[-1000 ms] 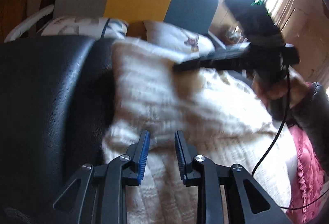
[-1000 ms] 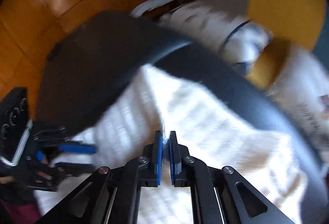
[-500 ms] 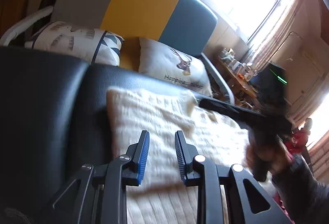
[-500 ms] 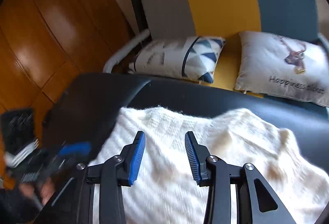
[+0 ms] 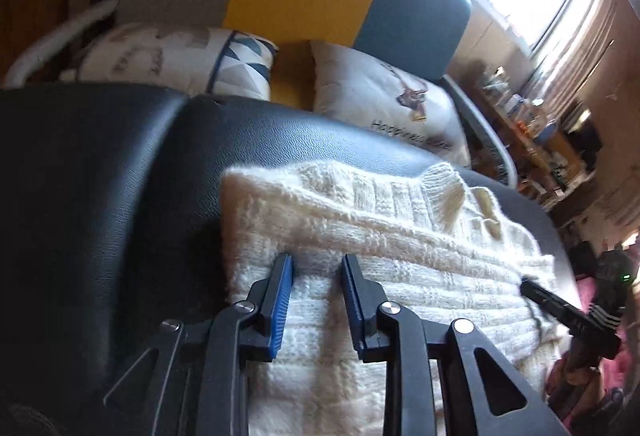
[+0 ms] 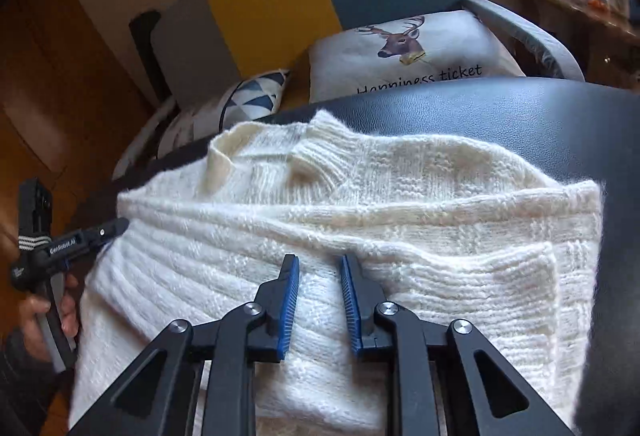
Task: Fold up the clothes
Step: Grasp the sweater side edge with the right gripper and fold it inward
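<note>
One thick cream knit sweater [image 6: 360, 220] lies folded on the black cushion [image 5: 100, 196], under and ahead of both grippers. Left gripper [image 5: 316, 268] jaws stand spread and empty over it; right gripper [image 6: 318, 268] jaws, just closing, pinch nothing. It looks soft, bulky and floppy; best gripped at a doubled edge.

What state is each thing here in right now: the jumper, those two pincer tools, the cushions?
Cream knitted sweater: folded in layers, lying on the black leather surface.
Left gripper: open, over the sweater, gripping nothing.
Right gripper: jaws have just been closing, apart, nothing clamped.
Deer-print cushion: propped on the sofa.
Triangle-pattern cushion: lying beside it.
</note>
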Motion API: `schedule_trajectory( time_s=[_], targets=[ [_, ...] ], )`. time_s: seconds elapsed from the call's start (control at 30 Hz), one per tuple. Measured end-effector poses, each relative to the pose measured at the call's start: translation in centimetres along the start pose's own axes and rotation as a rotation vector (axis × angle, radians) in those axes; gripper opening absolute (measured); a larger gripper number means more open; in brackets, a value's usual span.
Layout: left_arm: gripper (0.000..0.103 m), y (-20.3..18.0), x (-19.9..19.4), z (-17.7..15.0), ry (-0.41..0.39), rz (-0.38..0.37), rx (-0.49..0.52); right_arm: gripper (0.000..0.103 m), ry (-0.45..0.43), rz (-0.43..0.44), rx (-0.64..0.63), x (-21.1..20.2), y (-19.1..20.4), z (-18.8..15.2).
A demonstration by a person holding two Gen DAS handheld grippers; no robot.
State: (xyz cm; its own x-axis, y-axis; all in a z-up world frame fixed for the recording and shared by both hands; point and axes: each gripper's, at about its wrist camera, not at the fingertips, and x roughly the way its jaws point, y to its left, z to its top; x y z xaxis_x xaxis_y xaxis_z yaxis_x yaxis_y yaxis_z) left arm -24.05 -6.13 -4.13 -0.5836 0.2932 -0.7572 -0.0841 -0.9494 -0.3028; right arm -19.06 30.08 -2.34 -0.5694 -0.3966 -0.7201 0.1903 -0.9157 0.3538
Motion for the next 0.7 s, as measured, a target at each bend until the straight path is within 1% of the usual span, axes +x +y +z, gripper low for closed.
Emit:
schedule_trajectory(
  time_s=[0.03, 0.07, 0.1, 0.13, 0.2, 0.33, 0.4, 0.47, 0.57, 0.63, 0.67, 0.7],
  targets=[
    [0.026, -0.7, -1.1, -0.2, -0.026, 0.020, 0.032, 0.025, -0.004, -0.001, 0.004, -0.5, 0.2, 0.1],
    [0.026, -1.3, -2.0, -0.7, -0.048, 0.024, 0.058, 0.026, -0.020, -0.002, 0.017, -1.5, 0.0, 0.1],
    [0.026, -1.8, -2.9, -1.2, -0.067, 0.018, 0.080, 0.029, -0.050, -0.005, 0.032, -3.1, -0.4, -0.1],
    [0.026, -2.0, -3.6, -1.7, -0.079, 0.013, 0.095, 0.038, -0.083, -0.010, 0.054, -4.8, -1.0, -0.5],
    [0.026, -2.3, -4.7, -2.9, -0.092, 0.011, 0.113, 0.048, -0.109, -0.020, 0.110, -7.0, -2.4, -1.7],
    [0.026, -2.3, -5.4, -5.5, -0.092, 0.036, 0.129, 0.051, -0.124, -0.037, 0.217, -10.8, -5.4, -4.2],
    [0.026, -2.1, -4.9, -6.3, -0.061, 0.054, 0.120, 0.051, -0.108, -0.034, 0.252, -11.5, -6.6, -5.5],
    [0.026, -1.9, -4.6, -6.7, -0.049, 0.067, 0.110, 0.051, -0.110, -0.009, 0.296, -11.4, -7.2, -6.2],
    [0.026, -1.9, -4.7, -6.6, -0.068, 0.069, 0.109, 0.051, -0.168, 0.013, 0.329, -11.2, -7.3, -5.9],
    [0.026, -2.1, -5.0, -6.4, -0.090, 0.072, 0.121, 0.051, -0.169, 0.022, 0.345, -10.2, -7.3, -5.3],
    [0.026, -2.1, -4.9, -6.2, -0.086, 0.078, 0.126, 0.051, -0.166, 0.024, 0.353, -9.6, -7.3, -5.0],
    [0.027, -2.1, -4.6, -6.0, -0.074, 0.087, 0.131, 0.051, -0.134, 0.009, 0.365, -8.7, -7.3, -4.8]
  ],
)
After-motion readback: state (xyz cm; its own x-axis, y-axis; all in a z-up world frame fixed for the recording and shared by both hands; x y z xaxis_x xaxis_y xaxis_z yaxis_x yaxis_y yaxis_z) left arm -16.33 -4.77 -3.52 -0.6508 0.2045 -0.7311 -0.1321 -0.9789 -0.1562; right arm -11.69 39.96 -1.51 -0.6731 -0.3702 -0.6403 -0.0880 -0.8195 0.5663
